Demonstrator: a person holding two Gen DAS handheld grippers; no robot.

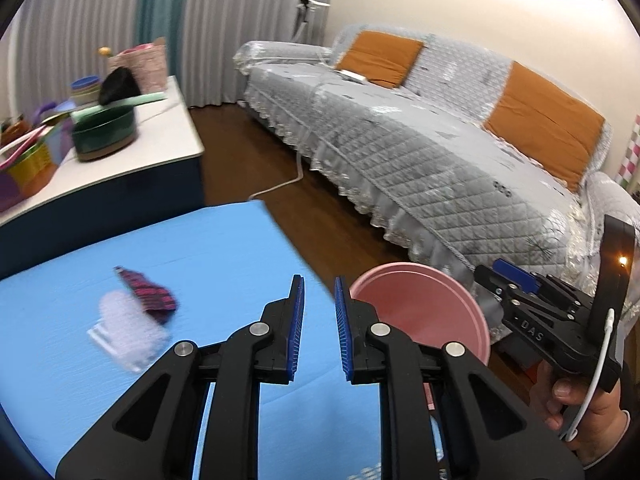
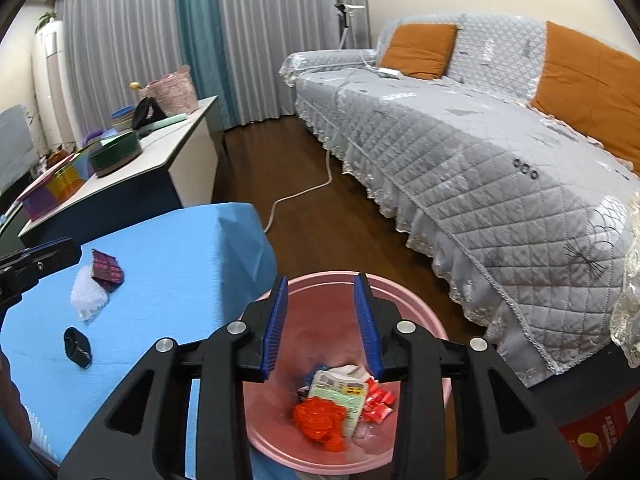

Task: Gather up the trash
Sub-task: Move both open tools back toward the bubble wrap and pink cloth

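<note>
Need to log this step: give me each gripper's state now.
Left gripper: open, empty, over the blue table's edge.
Right gripper: open, empty, above the pink bin.

Pink bin (image 2: pixel 400 292), blue table (image 2: pixel 180 264)

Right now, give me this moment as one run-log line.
left gripper: open, empty | right gripper: open, empty, over bin | bin: trash inside | table: wrapper, black item left

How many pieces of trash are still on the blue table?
3: a dark red wrapper at the far left, a white plastic piece touching it, and a small black item nearer. Others may be hidden.
</note>
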